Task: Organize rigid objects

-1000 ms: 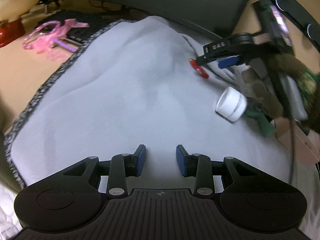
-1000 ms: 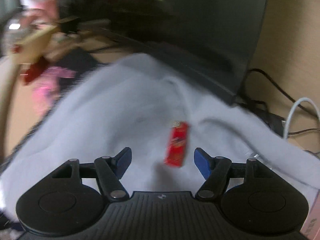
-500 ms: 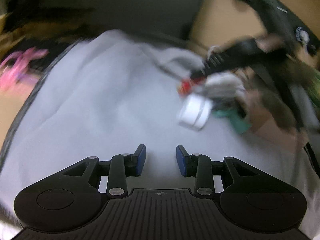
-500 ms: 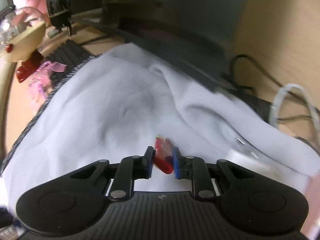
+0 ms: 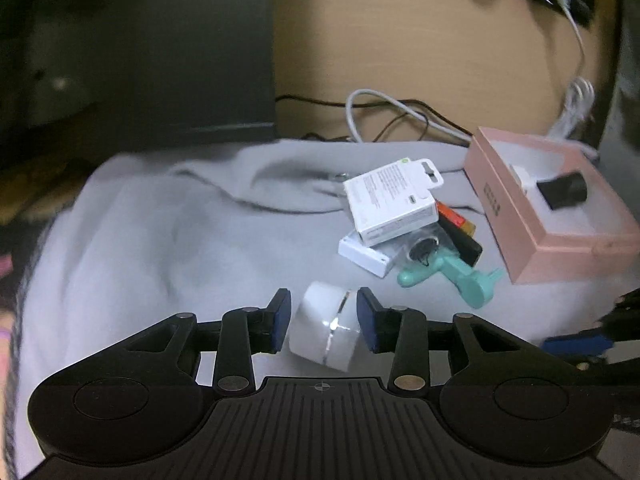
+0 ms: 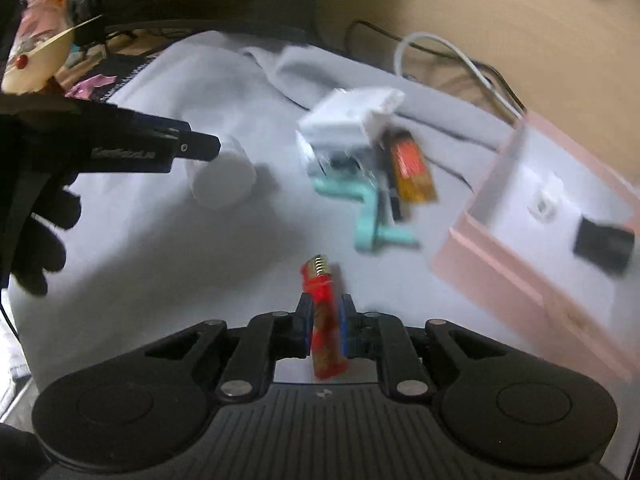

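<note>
In the left wrist view my left gripper (image 5: 324,320) is open around a white round jar (image 5: 326,330) lying on the grey cloth (image 5: 180,240); the blue pads stand on either side with small gaps. In the right wrist view my right gripper (image 6: 323,326) is shut on a red lighter (image 6: 324,320), held above the cloth. The jar (image 6: 222,182) and the left gripper's finger (image 6: 176,150) show at the left there. An open pink box (image 6: 500,276) lies to the right, also seen in the left wrist view (image 5: 560,240).
A heap beside the pink box holds white cartons (image 5: 390,200), a teal tool (image 5: 460,276) and an orange-black pack (image 6: 412,172). The box holds a black cylinder (image 5: 562,190). Cables (image 5: 380,108) lie behind the cloth. A dark monitor (image 5: 140,60) stands at the back.
The right gripper closed on the red lighter, lifted it and swung right toward the pink box. The left gripper moved right and forward and now straddles the white jar.
</note>
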Tool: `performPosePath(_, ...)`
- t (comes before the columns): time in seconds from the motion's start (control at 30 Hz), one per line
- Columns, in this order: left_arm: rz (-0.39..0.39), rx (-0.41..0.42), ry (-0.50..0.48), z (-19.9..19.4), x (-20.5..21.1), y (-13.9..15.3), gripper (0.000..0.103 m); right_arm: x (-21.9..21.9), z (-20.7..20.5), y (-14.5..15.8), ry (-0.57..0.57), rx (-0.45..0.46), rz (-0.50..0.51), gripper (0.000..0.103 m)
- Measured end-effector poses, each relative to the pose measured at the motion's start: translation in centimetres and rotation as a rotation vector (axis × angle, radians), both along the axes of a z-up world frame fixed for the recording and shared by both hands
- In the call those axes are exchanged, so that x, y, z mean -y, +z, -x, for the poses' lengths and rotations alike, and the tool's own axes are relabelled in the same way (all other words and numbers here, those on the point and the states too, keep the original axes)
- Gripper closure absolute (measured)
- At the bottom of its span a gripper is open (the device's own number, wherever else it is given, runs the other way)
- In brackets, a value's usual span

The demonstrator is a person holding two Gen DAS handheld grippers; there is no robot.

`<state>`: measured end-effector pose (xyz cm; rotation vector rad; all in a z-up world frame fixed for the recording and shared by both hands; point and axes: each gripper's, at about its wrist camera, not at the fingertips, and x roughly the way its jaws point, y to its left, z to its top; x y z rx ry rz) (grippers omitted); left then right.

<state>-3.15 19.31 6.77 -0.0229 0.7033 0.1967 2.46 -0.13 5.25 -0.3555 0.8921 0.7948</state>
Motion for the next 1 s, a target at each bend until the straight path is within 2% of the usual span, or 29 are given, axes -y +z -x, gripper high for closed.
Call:
performPosePath(0.1,-0.062,-0.001,0.029,-0.3,-1.0,-0.1,0.060,0.9,0.3,-0.8,-0.032,-0.024,-0.004,0.087)
performPosePath(0.2,-0.071,-0.018,0.080,-0.5,-2.9,-0.5,0.061,1.3,0.1,-1.4,-0.065,-0.038,0.000,0.080)
performPosePath(0.3,-0.075,-0.062,0.124,-0.5,-4.9,-1.4,0.061,1.5,0.1,-1.8,-0.077,-0.046,-0.006,0.077)
performPosePath(0.37,0.005,-0.013,0.147,0.5,-6.2,-0.9,0.065,1.3,0.0,-1.8,-0.088,-0.046,-0.009,0.072)
performPosePath(0.43,0.127,0.067,0.106,1.7,-7.0,0.1,0.065,1.2,0.1,-1.6,-0.091,-0.038,-0.022,0.072)
performPosePath(0.5,0.148,0.094,0.069,2.3,-6.6,0.7,0.062,0.8,0.4,-0.8,-0.061,-0.010,-0.055,0.066)
performPosePath(0.57,0.137,0.071,0.087,2.4,-6.2,0.8,0.062,-0.7,0.6,-0.2,-0.007,0.033,-0.071,0.058)
performPosePath(0.7,0.228,0.032,0.169,3.6,-7.1,-0.1,0.063,-4.5,0.9,0.9,0.126,0.118,-0.130,0.043)
performPosePath(0.8,0.229,0.001,0.198,5.4,-7.1,-0.6,0.063,-8.0,0.3,0.5,0.231,0.178,-0.118,0.043)
performPosePath(0.87,0.245,-0.020,0.222,7.0,-7.2,-1.1,0.063,-9.6,-0.5,-0.3,0.269,0.181,-0.106,0.043)
performPosePath(1.0,0.285,-0.056,0.270,9.4,-7.5,-2.3,0.063,-11.5,-2.9,-1.5,0.287,0.089,-0.132,0.045)
